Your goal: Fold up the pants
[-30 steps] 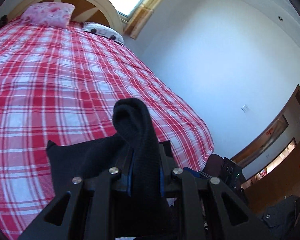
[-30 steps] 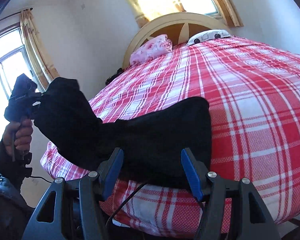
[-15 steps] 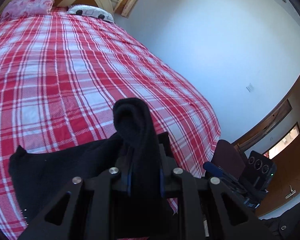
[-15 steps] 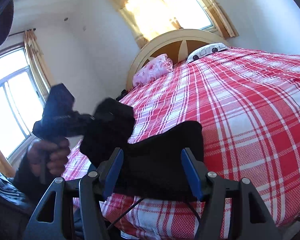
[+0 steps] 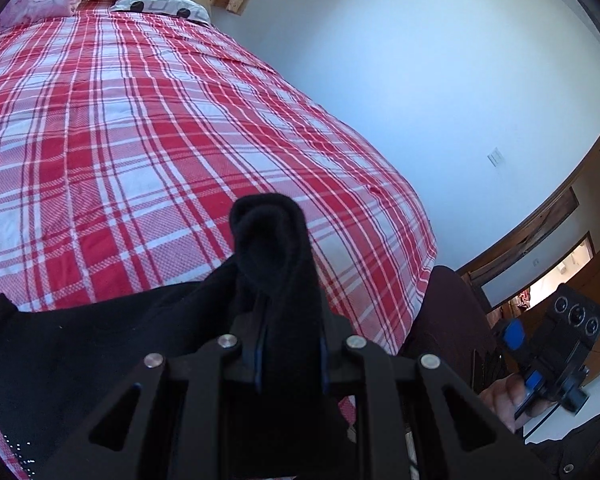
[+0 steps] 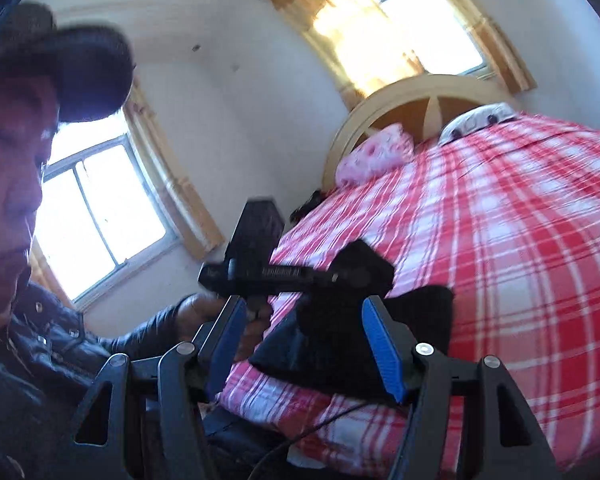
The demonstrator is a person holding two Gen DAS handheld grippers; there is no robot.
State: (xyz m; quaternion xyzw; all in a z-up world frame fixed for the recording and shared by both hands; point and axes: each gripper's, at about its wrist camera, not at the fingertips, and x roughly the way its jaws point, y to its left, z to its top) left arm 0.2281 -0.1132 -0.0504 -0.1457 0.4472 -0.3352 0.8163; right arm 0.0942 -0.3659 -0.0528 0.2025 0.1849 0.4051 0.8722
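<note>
While the left gripper (image 5: 288,354) stays clenched on a bunch of the black pants (image 5: 80,344) at the bed's (image 5: 180,128) foot, the right gripper (image 6: 304,344) (released, empty) should pinch the opposite edge before folding.

Left gripper (image 5: 288,360), seen along its own two fingers: the jaws are drawn close together and clamp a bunched fold of black pants (image 5: 274,248) that stands up between them. Right gripper (image 6: 304,344): the jaws stand wide apart, the blue pads (image 6: 382,346) facing each other with nothing between them. In the left wrist view the right gripper appears at lower right, its handle wrapped by the right hand (image 5: 504,400); in the right wrist view the left gripper lies level, gripped from below by the left hand (image 6: 220,320) in a dark sleeve.
</note>
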